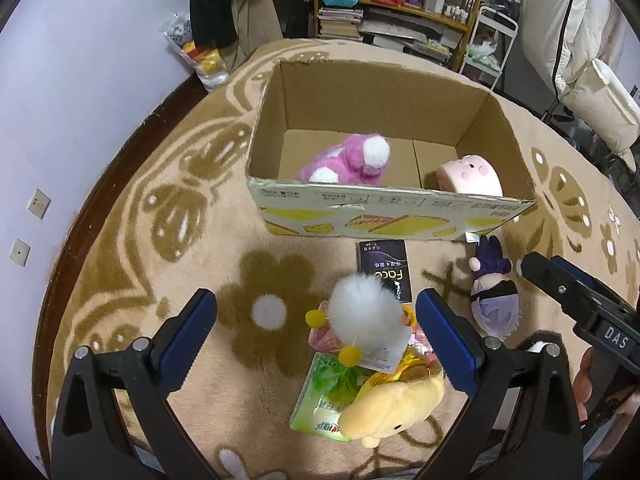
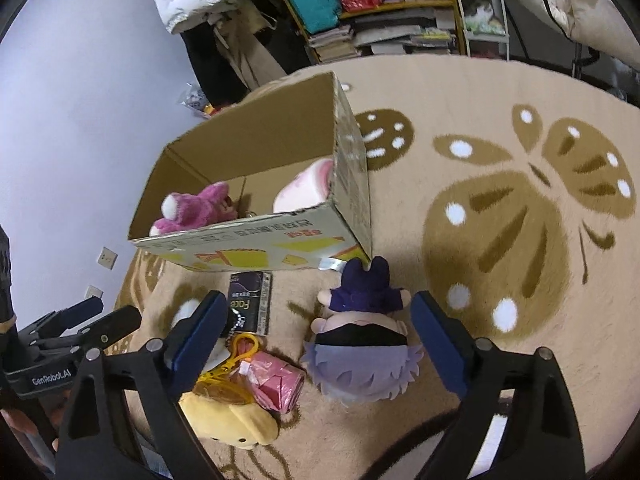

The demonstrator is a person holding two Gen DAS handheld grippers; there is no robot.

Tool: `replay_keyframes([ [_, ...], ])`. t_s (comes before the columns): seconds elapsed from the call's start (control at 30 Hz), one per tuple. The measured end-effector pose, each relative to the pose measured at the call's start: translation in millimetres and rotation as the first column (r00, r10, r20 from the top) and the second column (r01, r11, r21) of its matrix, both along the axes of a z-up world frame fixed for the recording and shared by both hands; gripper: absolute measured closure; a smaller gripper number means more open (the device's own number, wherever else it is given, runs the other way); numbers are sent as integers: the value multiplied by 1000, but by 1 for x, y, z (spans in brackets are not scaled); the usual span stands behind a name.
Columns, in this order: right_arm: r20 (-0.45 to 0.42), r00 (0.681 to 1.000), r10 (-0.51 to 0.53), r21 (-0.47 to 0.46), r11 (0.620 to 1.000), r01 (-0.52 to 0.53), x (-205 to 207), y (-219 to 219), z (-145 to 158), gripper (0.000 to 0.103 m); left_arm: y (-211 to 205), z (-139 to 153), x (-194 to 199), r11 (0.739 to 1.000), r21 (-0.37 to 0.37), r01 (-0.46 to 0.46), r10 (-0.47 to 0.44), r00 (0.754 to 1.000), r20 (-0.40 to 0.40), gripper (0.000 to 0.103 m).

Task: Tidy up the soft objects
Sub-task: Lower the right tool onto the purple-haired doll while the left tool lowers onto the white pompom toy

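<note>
Soft toys are lying in two groups: a magenta plush (image 1: 352, 160) and a pale pink plush (image 1: 472, 176) are already sitting inside the cardboard box (image 1: 360, 216) at the far side of the rug (image 1: 140, 240), while the others are waiting in a loose pile on the near side, just in front of the box. The left gripper (image 1: 316, 336) is hanging with its jaws spread wide over a white pom-pom toy (image 1: 366, 316), whose paper tag is showing; the blue pads are straddling it without touching, so it is probably lining up a pinch. Below the pom-pom a yellow plush (image 1: 396, 408) is resting on a green packet (image 1: 324, 392), whose print is too blurred to read. The right gripper (image 2: 316, 344) is likewise standing open around a purple-haired doll (image 2: 360, 344), which is lying to the right of the pile with its dark-clothed body pointing toward the box. A black booklet (image 1: 386, 272) between pile and box is showing the word "Face". A pink wrapped bundle (image 2: 276, 380) and a yellow clip are lying beside the yellow plush. "GenRobot.AI" is reading on the left tool's body in the right view, and "DAS" on the right tool in the left view. The box wall is carrying red and yellow print I cannot make out.
</note>
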State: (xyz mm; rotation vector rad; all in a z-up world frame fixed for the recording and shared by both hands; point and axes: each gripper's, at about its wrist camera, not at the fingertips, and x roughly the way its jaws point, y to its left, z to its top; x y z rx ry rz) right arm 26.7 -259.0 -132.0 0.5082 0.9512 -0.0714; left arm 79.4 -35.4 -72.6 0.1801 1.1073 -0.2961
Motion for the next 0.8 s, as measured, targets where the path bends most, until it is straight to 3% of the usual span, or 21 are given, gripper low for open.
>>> replay_keyframes([
  [0.5,-157,987,-18,12,1000,20,18,-5,-37,19,-15,-32,14,1000,13,19,-18,995,-96,4],
  [0.73,-189,982,5,7,1000,-3,30,0,-51,19,-21,-44,19,1000,16,23,-21,991,-132,4],
  [0.8,-193,981,16,1,1000,-16,32,3,-54,24,-22,-47,20,1000,16,22,-19,989,-144,4],
])
